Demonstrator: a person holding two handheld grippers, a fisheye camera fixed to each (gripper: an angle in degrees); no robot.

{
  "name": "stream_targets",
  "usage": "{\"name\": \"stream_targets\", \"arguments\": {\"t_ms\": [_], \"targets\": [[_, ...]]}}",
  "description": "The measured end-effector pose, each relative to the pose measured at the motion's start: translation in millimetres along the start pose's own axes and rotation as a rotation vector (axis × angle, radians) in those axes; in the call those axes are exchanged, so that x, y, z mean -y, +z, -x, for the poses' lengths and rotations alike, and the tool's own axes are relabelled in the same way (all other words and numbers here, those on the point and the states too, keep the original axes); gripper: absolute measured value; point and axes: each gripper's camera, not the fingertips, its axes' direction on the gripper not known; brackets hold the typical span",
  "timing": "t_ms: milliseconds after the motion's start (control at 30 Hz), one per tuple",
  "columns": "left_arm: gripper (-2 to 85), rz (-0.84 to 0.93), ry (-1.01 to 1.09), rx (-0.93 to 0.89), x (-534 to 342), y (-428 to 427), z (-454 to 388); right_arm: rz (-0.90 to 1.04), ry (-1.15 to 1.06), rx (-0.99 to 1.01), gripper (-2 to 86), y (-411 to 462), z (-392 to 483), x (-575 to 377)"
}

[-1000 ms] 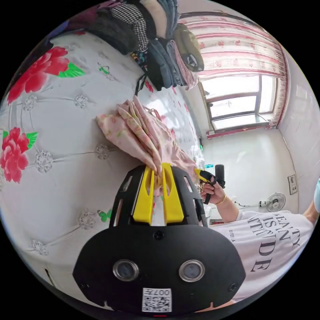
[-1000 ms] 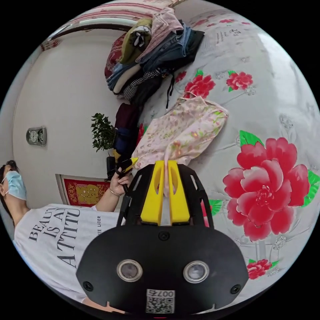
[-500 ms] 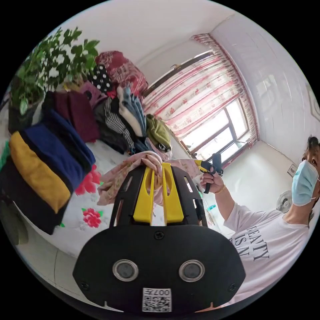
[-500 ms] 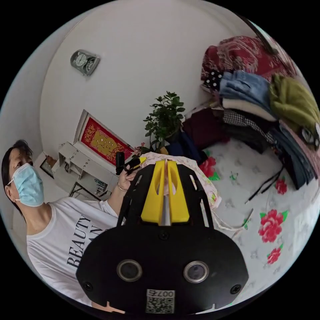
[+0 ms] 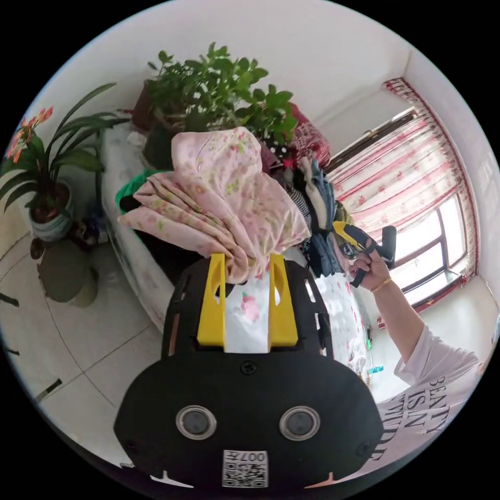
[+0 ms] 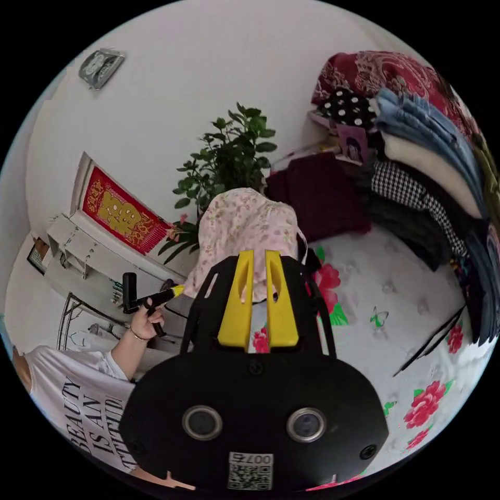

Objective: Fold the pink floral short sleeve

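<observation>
pink top (image 5: 224, 208) hides left tongs' (image 5: 247, 265) tips; person's (image 6: 78, 401) head cut off by frame edge.

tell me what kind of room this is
Most likely a bedroom in a home. A bed covered by a white sheet with red flowers carries a tall stack of folded clothes, a curtained window lets in daylight, and a potted plant stands by the wall.

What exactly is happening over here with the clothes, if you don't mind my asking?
A person is putting away the folded pink floral top. It rests on a stack of folded clothes at the edge of the bed, beside a leafy plant. The left claw is open, its jaws spread just below the garment. The right claw is slightly open in front of it.
</observation>
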Motion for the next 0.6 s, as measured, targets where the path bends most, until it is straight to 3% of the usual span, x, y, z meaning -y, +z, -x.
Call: {"name": "stream_targets", "arguments": {"t_ms": [133, 233, 367, 500, 600], "targets": [[9.4, 0.015, 0.039, 0.01, -62, 11, -4, 0.118, 0.017, -0.102, 0.2, 18, -12, -102], [8.0, 0.129, 0.195, 0.08, -108, 33, -39, 0.176, 0.049, -0.206, 0.4, -3, -11, -212], [3.7, 0.38, 0.608, 0.188, -170, 102, -124, 0.327, 0.17, -0.415, 1.1, -46, -2, -381], [-0.5, 0.641, 0.924, 0.167, -219, 191, -204, 0.438, 0.28, -0.562, 1.7, -85, 24, -488], [-0.9, 0.689, 1.099, 0.122, -239, 236, -256, 0.414, 0.348, -0.651, 2.7, -106, 49, -545]]}}
